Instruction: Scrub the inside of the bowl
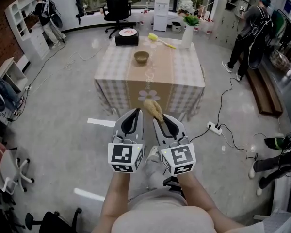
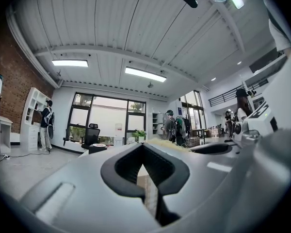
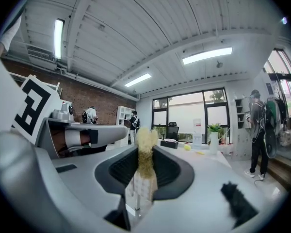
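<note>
A small tan bowl (image 1: 141, 57) sits on the brown runner of a checkered table (image 1: 184, 74), well ahead of both grippers. My right gripper (image 1: 158, 119) is shut on a straw-coloured fibrous scrubber (image 1: 153, 108), which sticks out forward past the fingertips. In the right gripper view the scrubber (image 3: 146, 152) stands upright between the jaws of the right gripper (image 3: 145, 178). My left gripper (image 1: 134, 114) is held beside it, shut and holding nothing. The left gripper (image 2: 144, 154) shows its jaws together in its own view. Both are held close to my body, short of the table.
On the table's far end stand a black box with a plate (image 1: 127, 35), a yellow brush (image 1: 160, 40) and a white vase with a plant (image 1: 187, 33). A power strip with cables (image 1: 214, 127) lies on the floor at right. People stand at the back left (image 1: 46, 16) and right (image 1: 250, 30).
</note>
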A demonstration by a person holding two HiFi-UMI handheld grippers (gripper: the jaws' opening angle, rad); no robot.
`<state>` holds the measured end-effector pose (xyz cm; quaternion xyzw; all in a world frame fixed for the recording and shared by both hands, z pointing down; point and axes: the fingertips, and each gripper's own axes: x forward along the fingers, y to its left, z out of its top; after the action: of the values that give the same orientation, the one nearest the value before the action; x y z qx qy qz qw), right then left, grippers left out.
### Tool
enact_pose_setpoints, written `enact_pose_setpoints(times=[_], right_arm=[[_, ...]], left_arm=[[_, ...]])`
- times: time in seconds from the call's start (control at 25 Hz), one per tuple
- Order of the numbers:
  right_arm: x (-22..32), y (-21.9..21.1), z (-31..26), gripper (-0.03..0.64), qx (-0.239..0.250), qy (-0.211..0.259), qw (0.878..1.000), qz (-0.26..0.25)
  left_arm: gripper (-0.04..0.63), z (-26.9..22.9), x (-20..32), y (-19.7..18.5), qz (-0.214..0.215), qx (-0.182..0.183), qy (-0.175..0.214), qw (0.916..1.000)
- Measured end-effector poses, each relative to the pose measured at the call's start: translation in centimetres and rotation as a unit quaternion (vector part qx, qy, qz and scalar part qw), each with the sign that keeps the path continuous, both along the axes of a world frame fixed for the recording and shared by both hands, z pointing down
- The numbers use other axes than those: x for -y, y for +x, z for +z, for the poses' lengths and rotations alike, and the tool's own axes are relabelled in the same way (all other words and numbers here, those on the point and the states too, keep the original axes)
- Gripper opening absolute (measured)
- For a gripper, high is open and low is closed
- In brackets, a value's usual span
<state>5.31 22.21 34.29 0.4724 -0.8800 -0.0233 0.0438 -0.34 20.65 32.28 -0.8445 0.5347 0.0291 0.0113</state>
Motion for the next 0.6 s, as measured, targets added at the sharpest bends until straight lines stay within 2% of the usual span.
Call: enact_pose_setpoints(times=[0.32, 0.6], right_arm=[[6.7, 0.0, 0.3, 0.084, 0.004, -0.004, 1.0, -0.004], [12.4, -0.1, 0.4, 0.084, 0.001, -0.004, 1.0, -0.017]], left_arm=[[-0.011, 0.6, 6.5, -0.7, -0.012, -0.005, -0.01, 0.9999], [-0.009, 1.3, 12.5, -0.1, -0.005, -0.003, -0.02, 0.9998]])
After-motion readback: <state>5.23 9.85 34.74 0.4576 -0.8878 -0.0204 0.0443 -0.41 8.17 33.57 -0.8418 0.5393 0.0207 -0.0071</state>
